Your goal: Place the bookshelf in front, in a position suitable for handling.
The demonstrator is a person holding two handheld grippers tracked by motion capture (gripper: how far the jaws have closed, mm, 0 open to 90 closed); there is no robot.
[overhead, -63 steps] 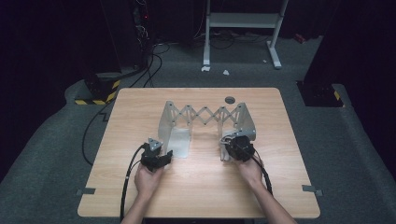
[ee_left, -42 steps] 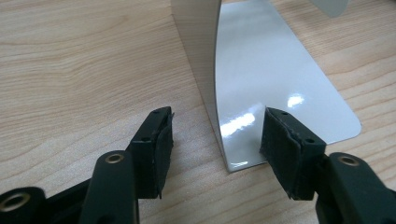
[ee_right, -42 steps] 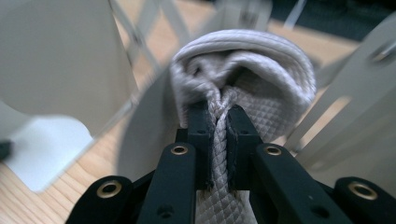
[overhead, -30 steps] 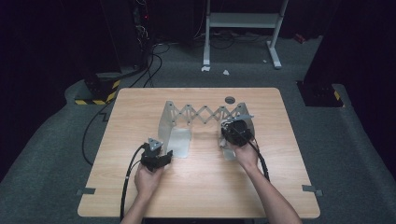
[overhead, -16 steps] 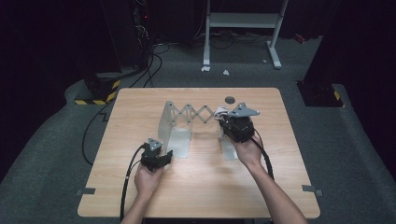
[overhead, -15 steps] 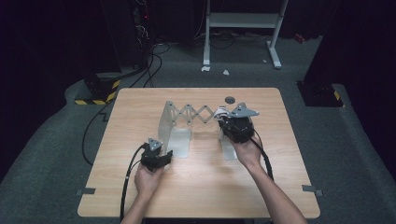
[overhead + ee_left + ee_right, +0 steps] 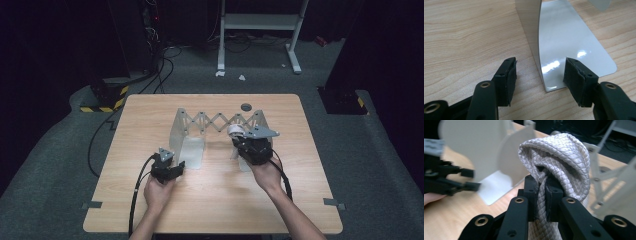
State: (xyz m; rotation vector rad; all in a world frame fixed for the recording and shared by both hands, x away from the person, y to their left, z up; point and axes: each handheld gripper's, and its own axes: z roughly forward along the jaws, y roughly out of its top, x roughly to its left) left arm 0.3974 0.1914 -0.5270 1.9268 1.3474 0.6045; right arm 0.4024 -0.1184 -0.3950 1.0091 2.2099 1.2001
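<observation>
On the left, our left gripper [image 7: 176, 166] had not moved from its place: its jaws stood open astride the near edge of the white rack's [image 7: 187, 131] left foot plate [image 7: 574, 45], one pad out on the bare table [image 7: 150, 125] and the other over the glossy plate, neither pressing on it as far as we could see. We judged it was there to steady the rack, though it was not yet clamped. To its right, the scissor lattice [image 7: 220, 121] spanned across to the other end panel. There the change lay: a second before, our right gripper [image 7: 239, 136] had sat lower and nearer us, beside the right foot, and it had since risen and gone forward to the top of the right panel. Its jaws were shut on a loop of pale braided rope [image 7: 556, 157], the coil bulging just above the pads, a strand pinched between them. We took this to mean that the rope was lifted clear and ready to be hung or draped on the rack.
</observation>
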